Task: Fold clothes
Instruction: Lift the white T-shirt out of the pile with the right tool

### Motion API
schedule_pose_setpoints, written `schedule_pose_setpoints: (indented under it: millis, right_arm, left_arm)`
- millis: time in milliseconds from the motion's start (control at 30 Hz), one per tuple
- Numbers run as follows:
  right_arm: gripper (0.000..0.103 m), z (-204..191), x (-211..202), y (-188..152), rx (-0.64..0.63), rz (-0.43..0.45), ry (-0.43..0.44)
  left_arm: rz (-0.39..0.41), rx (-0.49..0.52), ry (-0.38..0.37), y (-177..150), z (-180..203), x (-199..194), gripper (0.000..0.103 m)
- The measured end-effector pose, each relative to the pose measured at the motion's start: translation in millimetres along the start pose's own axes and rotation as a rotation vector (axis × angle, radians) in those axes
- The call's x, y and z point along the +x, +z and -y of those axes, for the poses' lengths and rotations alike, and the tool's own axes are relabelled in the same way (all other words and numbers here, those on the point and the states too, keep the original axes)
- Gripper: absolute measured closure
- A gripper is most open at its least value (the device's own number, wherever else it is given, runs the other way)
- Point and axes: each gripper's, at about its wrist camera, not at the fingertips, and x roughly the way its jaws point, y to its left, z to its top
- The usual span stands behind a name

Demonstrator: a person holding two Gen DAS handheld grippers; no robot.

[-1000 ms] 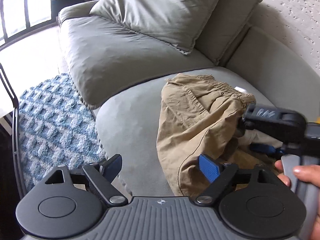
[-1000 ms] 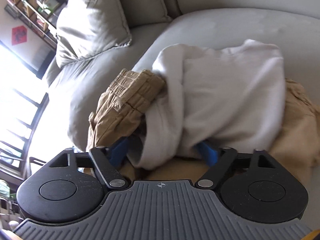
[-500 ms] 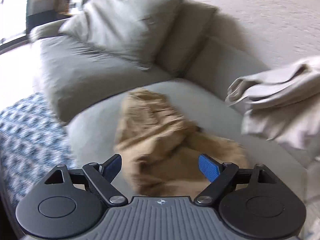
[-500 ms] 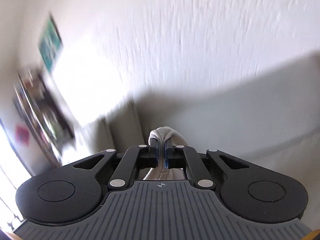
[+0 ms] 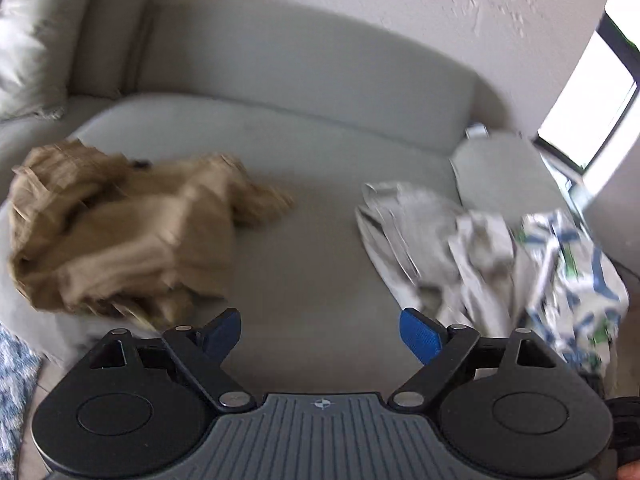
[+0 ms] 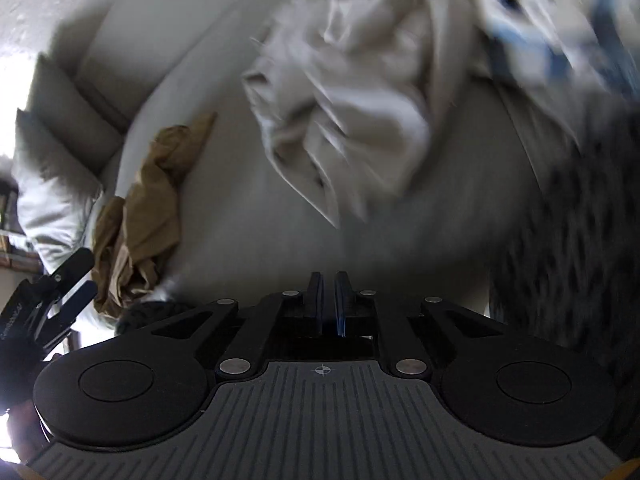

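Observation:
Crumpled tan trousers [image 5: 120, 236] lie on the left of the grey sofa seat [image 5: 304, 248]; they also show in the right wrist view [image 6: 152, 200]. A crumpled off-white garment [image 5: 436, 240] lies on the right of the seat, beside a white cloth with blue and green print [image 5: 572, 276]. My left gripper [image 5: 320, 332] is open and empty above the seat's front, between the two piles. My right gripper [image 6: 329, 300] is shut with nothing between its pads, above the seat in front of the off-white garment [image 6: 352, 96]. The left gripper [image 6: 52, 300] shows at the left edge there.
The sofa back [image 5: 304, 64] and a grey cushion [image 5: 28, 48] stand behind the seat. A textured white wall [image 5: 460, 4] and a window [image 5: 592, 92] are at the right. A blue patterned rug [image 5: 16, 380] lies at lower left. A dark speckled surface [image 6: 572, 248] fills the right.
The right gripper lifted the off-white garment off the tan trousers, carried it right and let it go; it now lies on the seat's right. The left gripper swung right, still open.

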Motion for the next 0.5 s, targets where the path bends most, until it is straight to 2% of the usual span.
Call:
schedule_pose_setpoints:
  millis: [67, 133, 233, 300, 433, 500]
  right_arm:
    - [0.065, 3, -3, -3, -0.005, 0.013, 0.000]
    - [0.063, -9, -10, 2, -0.056, 0.089, -0.014]
    - [0.055, -26, -23, 19, -0.202, 0.242, -0.088]
    - [0.056, -31, -21, 33, -0.272, 0.275, -0.112]
    - [0.058, -42, -1, 57, -0.281, 0.214, -0.038]
    - [0.057, -49, 26, 69, -0.235, 0.171, -0.071]
  left_arm:
    - [-0.013, 0.011, 0.020, -6, 10, 3, 0.017]
    - [-0.019, 0.012, 0.028, -11, 13, 4, 0.017]
    - [-0.036, -0.008, 0.046, -17, 14, 5, 0.016]
    - [-0.047, -0.026, 0.061, -19, 12, 4, 0.016]
    - [-0.061, -0.064, 0.106, -22, 2, 4, 0.015]
    - [-0.068, -0.085, 0.119, -23, -4, 5, 0.015]
